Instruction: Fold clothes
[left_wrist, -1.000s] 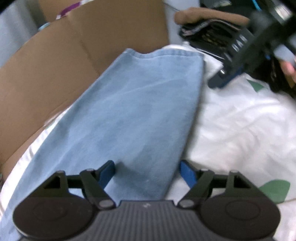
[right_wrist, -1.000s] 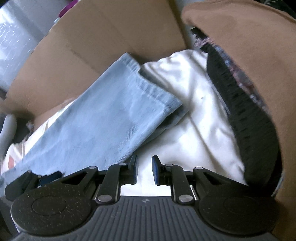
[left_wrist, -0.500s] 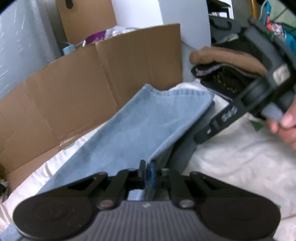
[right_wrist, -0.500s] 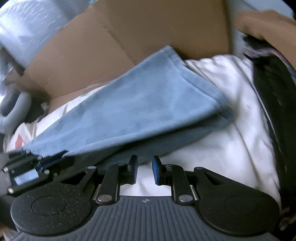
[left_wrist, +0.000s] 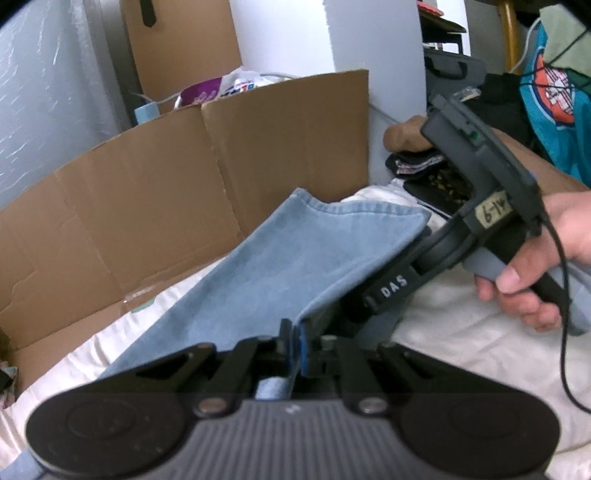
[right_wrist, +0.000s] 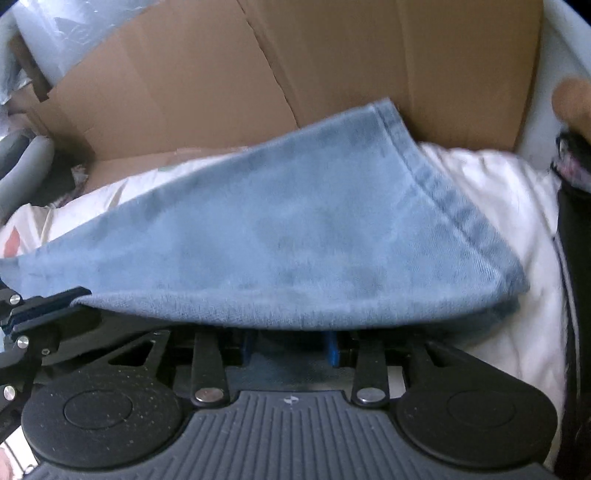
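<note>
Since the frame 1 s back we've closed our left gripper (left_wrist: 294, 345) — jaws were spread either side of the jeans (left_wrist: 295, 266) then, now they're pressed together w/ the denim's edge pinched between the blue pads. That edge is lifted off the white bedsheet (left_wrist: 461, 332); the rest of the light-blue leg slopes away toward the hem, which sits near the cardboard box (left_wrist: 166, 192) at the back.

Our right gripper (right_wrist: 290, 345) has moved too: it was hovering over the sheet beside the fabric w/ jaws only narrowly apart, now it's tucked under the raised denim. In the right wrist view the jeans (right_wrist: 295, 229) drape over the front of the fingers, jaws spread, blue pads well apart, dark cloth showing in the gap. Whether they touch the fabric we can't tell.

From the left wrist view we see the right gripper's black body going in under the fold from the right side, held by a hand (left_wrist: 539, 273) on its grip. Behind it — a pile of dark & brown clothes (left_wrist: 417, 158) by the wall, apart from the jeans.
</note>
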